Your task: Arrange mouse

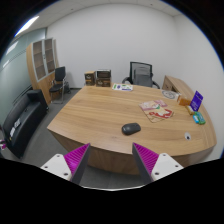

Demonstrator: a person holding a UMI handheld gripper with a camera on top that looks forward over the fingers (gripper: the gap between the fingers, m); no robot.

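I am holding my gripper (111, 160) above the near edge of a large wooden table (90, 112), and its two fingers are standing wide apart with nothing between them, the magenta pads (76, 156) facing each other across the gap. The mouse (131, 128), dark and low, is lying on the tabletop well ahead of the fingers, slightly toward the right finger's side and not touching either one. Beyond the mouse, farther along the table, some pink and white papers (153, 108) are lying flat, and a purple box (196, 99) is standing near the far right end. A black office chair (141, 73) is sitting behind the table, and a wooden cabinet (41, 62) is standing against the wall off to the left.
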